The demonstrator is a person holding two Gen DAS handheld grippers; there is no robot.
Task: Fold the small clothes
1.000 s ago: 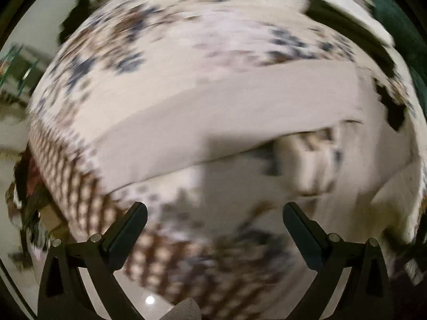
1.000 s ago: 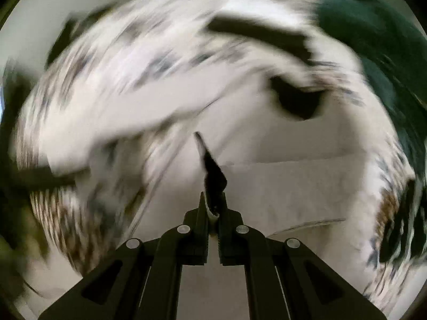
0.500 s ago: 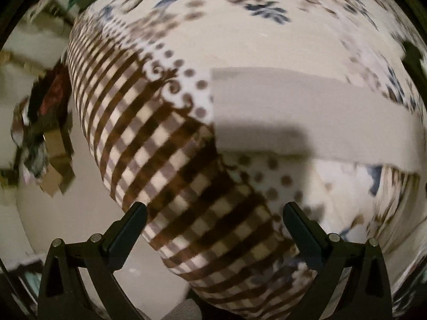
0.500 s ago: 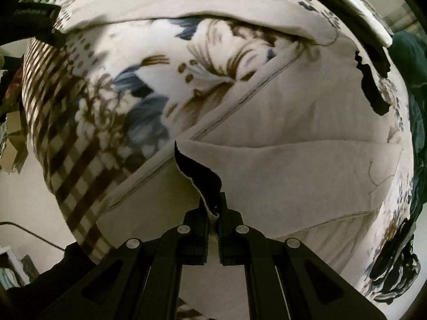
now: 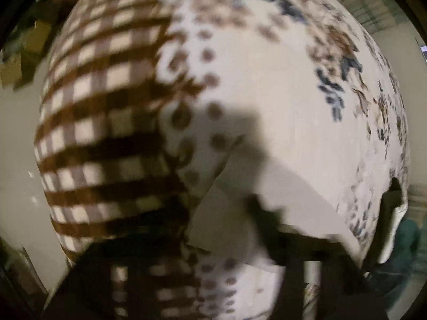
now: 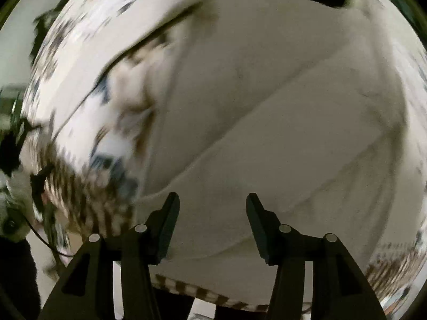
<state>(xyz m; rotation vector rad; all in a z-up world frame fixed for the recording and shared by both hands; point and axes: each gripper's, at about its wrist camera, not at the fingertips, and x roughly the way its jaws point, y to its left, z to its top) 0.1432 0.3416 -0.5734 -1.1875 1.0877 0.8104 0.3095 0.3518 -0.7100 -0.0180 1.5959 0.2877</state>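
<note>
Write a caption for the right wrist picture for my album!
The right gripper hangs open above a folded beige cloth on a patterned blanket.

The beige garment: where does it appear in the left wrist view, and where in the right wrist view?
Left wrist: the beige garment lies at lower centre, blurred.
Right wrist: it fills the centre and right, beyond the open right tool.
Shared landmark: the blanket's brown checked border, left in both.

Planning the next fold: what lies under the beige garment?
A patterned blanket, floral and checked, shows around the garment. What is directly beneath it is covered.
</note>
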